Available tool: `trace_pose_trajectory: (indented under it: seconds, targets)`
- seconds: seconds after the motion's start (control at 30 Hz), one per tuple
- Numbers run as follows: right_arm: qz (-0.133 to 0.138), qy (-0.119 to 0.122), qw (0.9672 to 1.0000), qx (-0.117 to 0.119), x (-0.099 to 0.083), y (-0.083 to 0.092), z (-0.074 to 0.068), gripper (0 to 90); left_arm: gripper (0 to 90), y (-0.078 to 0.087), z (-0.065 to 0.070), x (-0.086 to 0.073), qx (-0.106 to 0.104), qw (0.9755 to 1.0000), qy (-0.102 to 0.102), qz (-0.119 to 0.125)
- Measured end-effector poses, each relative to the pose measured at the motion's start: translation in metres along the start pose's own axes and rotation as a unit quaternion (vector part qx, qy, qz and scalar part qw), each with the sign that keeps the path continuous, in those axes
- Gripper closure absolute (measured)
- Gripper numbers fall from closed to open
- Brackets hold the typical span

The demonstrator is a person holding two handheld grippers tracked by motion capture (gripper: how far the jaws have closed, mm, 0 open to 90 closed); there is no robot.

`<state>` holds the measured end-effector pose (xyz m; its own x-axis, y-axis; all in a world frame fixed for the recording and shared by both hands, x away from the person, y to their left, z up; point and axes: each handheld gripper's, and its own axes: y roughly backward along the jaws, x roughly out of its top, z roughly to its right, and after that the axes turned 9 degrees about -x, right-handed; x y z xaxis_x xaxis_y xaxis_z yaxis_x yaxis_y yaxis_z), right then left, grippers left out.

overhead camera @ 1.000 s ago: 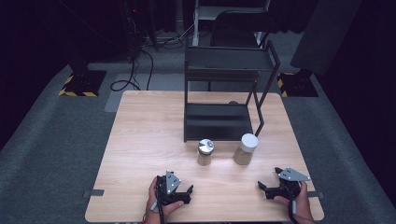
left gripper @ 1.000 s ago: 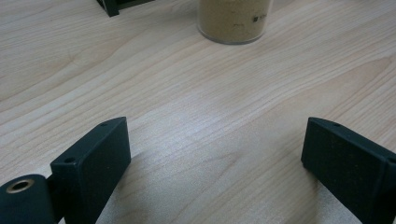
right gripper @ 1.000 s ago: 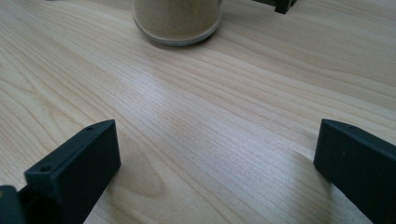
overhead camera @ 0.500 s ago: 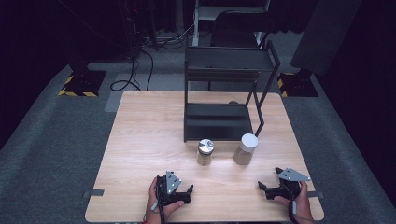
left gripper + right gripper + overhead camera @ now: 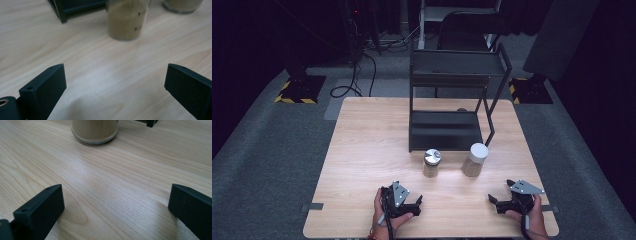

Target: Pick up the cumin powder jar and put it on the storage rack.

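Two jars of brown powder stand on the wooden table (image 5: 362, 150) before a black rack (image 5: 452, 100). One jar has a silver lid (image 5: 432, 162), the other a white lid (image 5: 475, 159). My left gripper (image 5: 414, 206) rests near the front edge, below the silver-lid jar; its jaws have just been opening, with nothing between them. In the left gripper view that gripper (image 5: 115, 75) is open, with the silver-lid jar (image 5: 126, 20) ahead. My right gripper (image 5: 501, 192) lies at the front right, open and empty. In the right gripper view it (image 5: 116, 195) faces the white-lid jar (image 5: 94, 131).
The rack's lower shelf (image 5: 444, 131) lies just behind the jars, and its foot (image 5: 60, 10) shows in the left gripper view. A chair (image 5: 469, 25) stands beyond the table. Bare wood stretches over the table's left half.
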<state>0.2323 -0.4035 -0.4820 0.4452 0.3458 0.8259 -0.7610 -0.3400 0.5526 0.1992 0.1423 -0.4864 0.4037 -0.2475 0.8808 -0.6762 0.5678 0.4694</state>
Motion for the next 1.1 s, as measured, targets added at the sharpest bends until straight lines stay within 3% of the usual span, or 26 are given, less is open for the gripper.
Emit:
trace_pose_trajectory:
  seconds: [0.4,0.83,1.1]
  targets:
    - [0.002,0.004,1.0000,-0.001,-0.001,0.001,-0.001,0.0,3.6,-0.017,-0.001,0.025,-0.004,0.9999,-0.011,0.011]
    - [0.002,0.003,1.0000,-0.001,-0.001,0.001,-0.001,0.0,4.0,-0.039,-0.010,0.044,-0.007,0.9994,-0.008,0.034]
    - [0.002,0.003,1.0000,0.000,-0.001,0.001,0.000,0.0,4.5,-0.054,-0.014,0.053,-0.028,0.9985,-0.009,0.047]
